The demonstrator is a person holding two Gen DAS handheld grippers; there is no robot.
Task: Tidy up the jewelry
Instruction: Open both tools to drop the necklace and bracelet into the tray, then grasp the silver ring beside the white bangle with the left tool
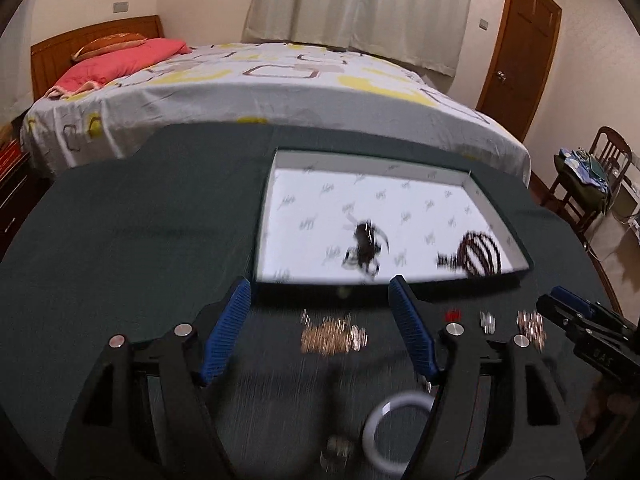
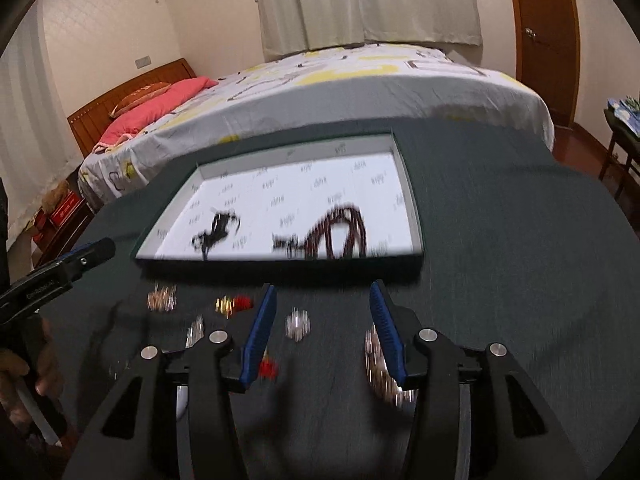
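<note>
Both jaws apart, empty, loose jewelry (image 1: 334, 336) before tray (image 1: 320, 292), bed (image 1: 280, 92) behind

Both grippers (image 1: 320, 292) (image 2: 323, 294) empty, fingers apart

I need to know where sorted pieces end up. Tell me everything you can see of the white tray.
The tray is shallow and rectangular, looks like cardboard, with low walls, dark outside, and a white floor printed with small grey marks. It lies flat on the dark green cloth, beyond the loose pieces. Inside lie a black tangled piece and a dark red beaded loop, apart. No gripper touches it.
</note>
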